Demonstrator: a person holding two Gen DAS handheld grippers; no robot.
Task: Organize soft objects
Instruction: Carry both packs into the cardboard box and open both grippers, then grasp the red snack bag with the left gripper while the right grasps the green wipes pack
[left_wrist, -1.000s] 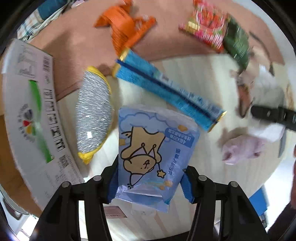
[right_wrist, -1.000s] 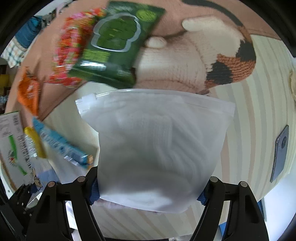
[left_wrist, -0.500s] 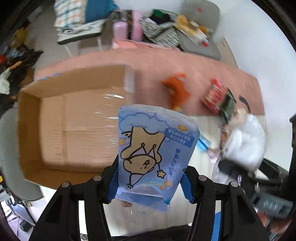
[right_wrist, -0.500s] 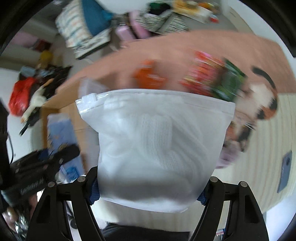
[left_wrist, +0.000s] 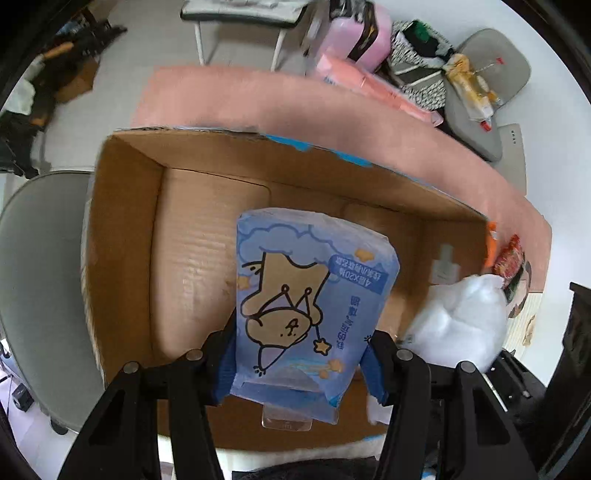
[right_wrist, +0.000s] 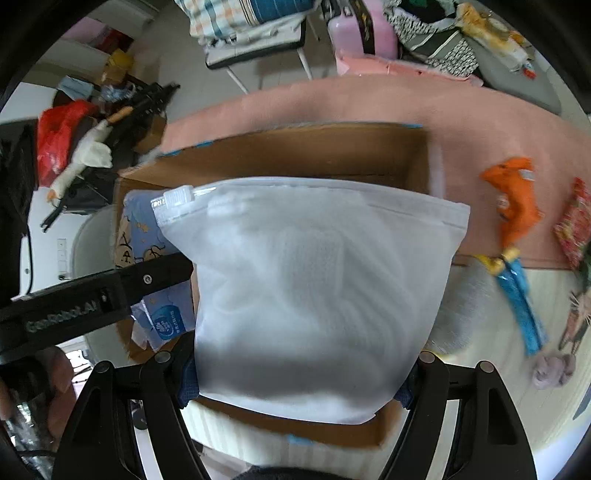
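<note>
My left gripper (left_wrist: 299, 365) is shut on a blue tissue pack (left_wrist: 310, 295) with a cartoon bear and holds it over the open cardboard box (left_wrist: 207, 251). My right gripper (right_wrist: 295, 380) is shut on a white zip bag (right_wrist: 314, 295) of soft white cloth and holds it over the same box (right_wrist: 295, 155). The white bag also shows in the left wrist view (left_wrist: 461, 321), at the box's right end. The blue pack (right_wrist: 147, 236) and the left gripper's black body (right_wrist: 92, 299) show at the left of the right wrist view.
The box stands on a pink cloth (right_wrist: 332, 107) on the table. An orange pouch (right_wrist: 517, 199), a blue stick pack (right_wrist: 521, 299), a red snack bag (right_wrist: 576, 225) and a lilac soft thing (right_wrist: 550, 369) lie to the box's right. A grey chair (left_wrist: 40, 280) stands left.
Both grippers have swung left from the scattered packets to above the open box, still holding the blue pack and the white bag. The box now fills both views.
</note>
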